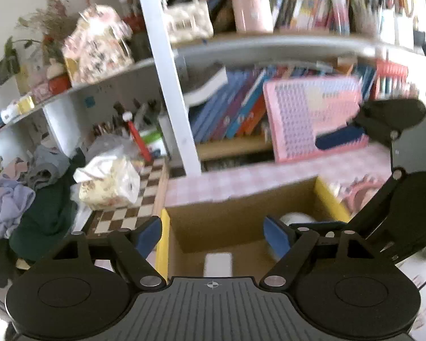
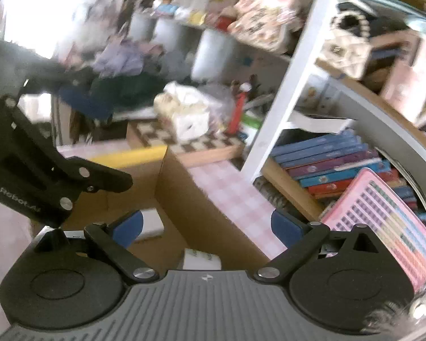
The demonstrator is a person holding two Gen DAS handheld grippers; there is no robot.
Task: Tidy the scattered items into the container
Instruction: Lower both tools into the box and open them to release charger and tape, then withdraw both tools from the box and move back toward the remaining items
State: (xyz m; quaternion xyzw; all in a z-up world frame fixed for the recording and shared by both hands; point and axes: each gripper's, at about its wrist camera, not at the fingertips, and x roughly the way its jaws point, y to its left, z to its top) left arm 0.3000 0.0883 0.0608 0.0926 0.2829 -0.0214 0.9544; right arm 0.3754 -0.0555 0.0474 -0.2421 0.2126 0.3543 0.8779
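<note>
An open cardboard box (image 1: 235,213) with yellow flaps stands on the pink checked tabletop; it also shows in the right wrist view (image 2: 179,199). Inside lie a white flat item (image 1: 217,264) and a white round item (image 1: 295,217); the right wrist view shows white items (image 2: 152,224) (image 2: 201,258) in the box. My left gripper (image 1: 213,234) is open and empty, above the box opening. My right gripper (image 2: 206,227) is open and empty, over the box's right wall. The right gripper also shows in the left wrist view (image 1: 383,119). The left gripper shows in the right wrist view (image 2: 42,170).
A pink pegboard toy (image 1: 312,116) leans against the bookshelf behind the box. A chessboard (image 1: 127,204) with a bag of stuff (image 1: 108,182) lies left of the box. A pile of clothes (image 1: 28,193) is at far left. A pink ring-shaped item (image 1: 360,193) lies right of the box.
</note>
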